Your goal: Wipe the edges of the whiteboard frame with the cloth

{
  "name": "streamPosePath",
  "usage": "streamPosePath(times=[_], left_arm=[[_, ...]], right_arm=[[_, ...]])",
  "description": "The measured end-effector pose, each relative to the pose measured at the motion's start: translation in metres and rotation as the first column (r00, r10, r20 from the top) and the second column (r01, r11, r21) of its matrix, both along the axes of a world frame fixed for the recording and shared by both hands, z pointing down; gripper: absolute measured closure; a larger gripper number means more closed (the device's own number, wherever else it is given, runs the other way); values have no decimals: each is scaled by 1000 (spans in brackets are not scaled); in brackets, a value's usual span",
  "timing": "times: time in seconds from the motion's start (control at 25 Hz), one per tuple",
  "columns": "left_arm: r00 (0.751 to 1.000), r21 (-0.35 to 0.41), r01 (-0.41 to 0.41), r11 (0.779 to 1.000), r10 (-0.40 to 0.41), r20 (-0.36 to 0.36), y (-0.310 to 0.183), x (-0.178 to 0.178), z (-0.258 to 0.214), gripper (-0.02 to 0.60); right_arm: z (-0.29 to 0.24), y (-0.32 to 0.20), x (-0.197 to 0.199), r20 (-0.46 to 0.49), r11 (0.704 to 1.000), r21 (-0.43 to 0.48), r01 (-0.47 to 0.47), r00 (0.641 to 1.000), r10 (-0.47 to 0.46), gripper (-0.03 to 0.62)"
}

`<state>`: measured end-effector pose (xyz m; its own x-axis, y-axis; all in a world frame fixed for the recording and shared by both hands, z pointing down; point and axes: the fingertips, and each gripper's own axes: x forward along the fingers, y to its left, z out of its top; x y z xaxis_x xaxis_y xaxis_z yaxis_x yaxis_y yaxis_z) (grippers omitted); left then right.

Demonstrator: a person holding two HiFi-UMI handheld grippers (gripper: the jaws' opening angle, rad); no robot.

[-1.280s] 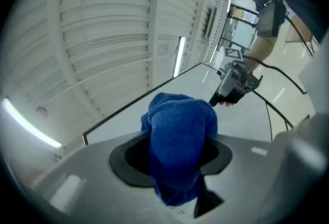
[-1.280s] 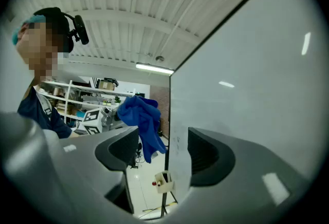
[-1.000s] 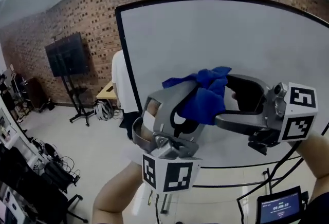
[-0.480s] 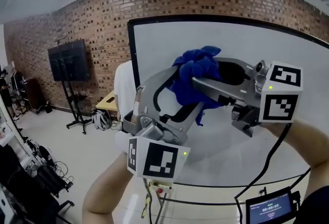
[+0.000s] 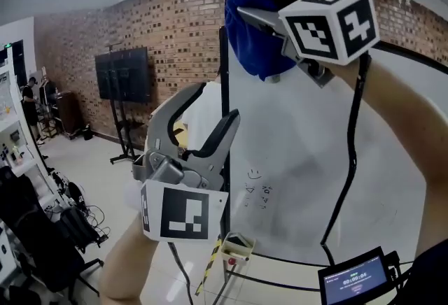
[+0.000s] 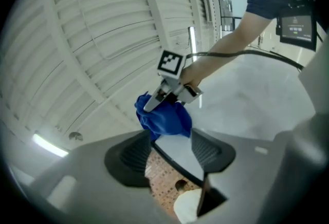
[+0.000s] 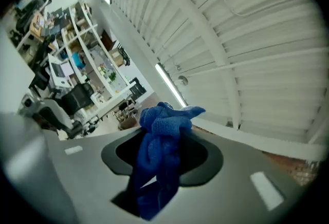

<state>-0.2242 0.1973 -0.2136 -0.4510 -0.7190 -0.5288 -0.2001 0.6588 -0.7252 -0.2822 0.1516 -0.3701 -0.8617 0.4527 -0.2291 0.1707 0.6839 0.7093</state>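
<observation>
One bunched blue cloth (image 5: 253,34) clenched in right gripper (image 7: 163,148): press flat along black whiteboard frame (image 5: 225,83); left gripper (image 6: 172,152) jaws just opened, empty.

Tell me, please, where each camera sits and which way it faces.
Head view: on the person's head, facing the whiteboard and brick wall; both forearms, the left gripper and the right gripper with the blue cloth show.
Left gripper view: on the left gripper, looking up at the ceiling; its jaws have just been opening and stand empty; the right arm shows.
Right gripper view: on the right gripper, facing the ceiling; its jaws grip the cloth.
Shared: head and left gripper views both show the right gripper holding the cloth.
</observation>
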Motion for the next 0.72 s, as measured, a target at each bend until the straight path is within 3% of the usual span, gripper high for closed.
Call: streamPosePath(times=[0.12,0.24,0.36,0.4,0.56,0.72], left_arm=[[999,1,38,999,-38,-23,21,-11,13,344],[996,10,70,998,-69,-53,45,-29,28,345],[993,20,96,995,-95,-75,59,-43,33,352],[993,27,89,996,-86,-81,61,-46,33,357],[998,49,0,999,3,-68,55,-49,33,397],[997,47,-49,998,52,-56,36,-56,26,399]], right_arm=[[-12,8,-55,4,976,99,-196,980,197,407],[-13,3,-96,23,894,218,-391,918,396,405],[-19,-18,-111,34,811,292,-507,853,521,407],[-20,-24,-113,19,804,298,-515,845,534,407],[-19,-50,-106,-76,827,269,-494,845,530,407],[-19,-76,-101,-135,851,211,-481,848,513,407]])
